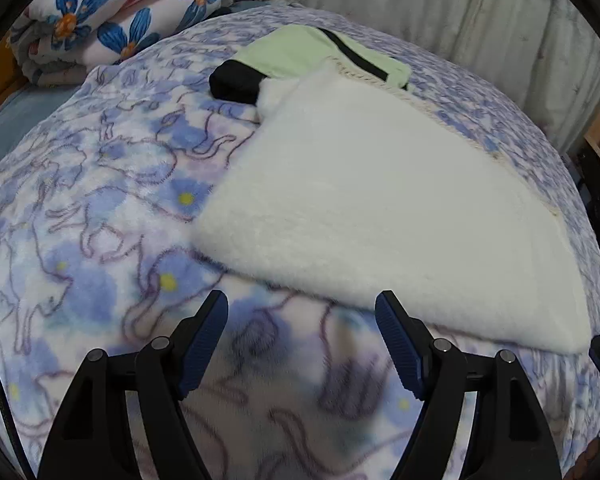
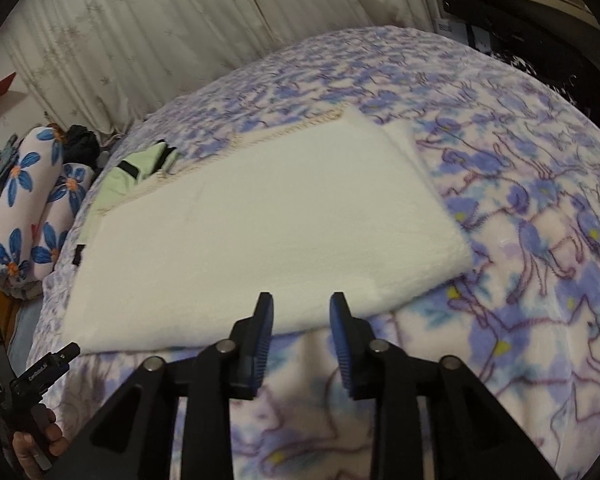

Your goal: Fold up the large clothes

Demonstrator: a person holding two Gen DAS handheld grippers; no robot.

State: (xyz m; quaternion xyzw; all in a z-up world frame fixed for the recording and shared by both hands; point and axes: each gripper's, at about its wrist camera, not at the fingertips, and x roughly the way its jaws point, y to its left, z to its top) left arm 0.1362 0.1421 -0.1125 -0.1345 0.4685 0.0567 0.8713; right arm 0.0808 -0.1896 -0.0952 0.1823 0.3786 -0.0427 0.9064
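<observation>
Left wrist view showed the left gripper (image 1: 302, 308) hanging over the blue-and-purple patterned bedspread (image 1: 100, 220), its two blue-padded fingers (image 1: 204, 344) set wide apart with nothing between them. Just beyond those fingers lay the folded white fleece garment (image 1: 380, 208), flat on the bedspread, its near folded edge running close to the tip of the finger nearest it, but not touching. A cream stitched hem edged the garment's far side. At the garment's far end, a pale green piece of clothing with black trim (image 1: 312, 52) stuck out from under it, with a black cuff-like part beside the white fleece. Farther from the garment, at the head of the bed, sat a rolled quilt printed with big blue flowers (image 1: 100, 12). A pale pleated curtain (image 1: 440, 4) hung behind the bed.

Right wrist view showed the right gripper (image 2: 302, 308) poised at the near edge of the same white garment (image 2: 260, 224). Its fingers were parted by a narrow gap and held nothing; the tips overlapped the garment's edge in the picture, and whether they touched the fleece could not be told. To the side of the garment, low in this view, a hand (image 2: 32, 448) gripped the black handle of the other tool.
</observation>
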